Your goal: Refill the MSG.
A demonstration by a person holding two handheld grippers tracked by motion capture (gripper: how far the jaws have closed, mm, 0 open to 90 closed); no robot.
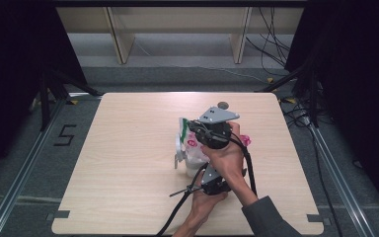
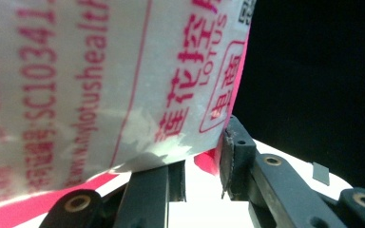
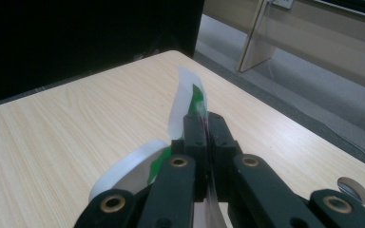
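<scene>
Wooden table (image 1: 128, 148), both grippers' fingers pinching white-and-pink packet (image 1: 193, 148): left gripper (image 2: 204, 166), right gripper (image 3: 204, 128).

You are working at a pale wooden table (image 1: 128, 163) sitting on grey carpet (image 1: 177, 74), with black curtains (image 1: 19, 74) hanging at both sides. Light wooden shelving legs (image 1: 121, 37) are standing at the far wall, cables (image 1: 271, 47) are trailing far right, and a "5" (image 1: 65, 135) is marking the floor left.
</scene>
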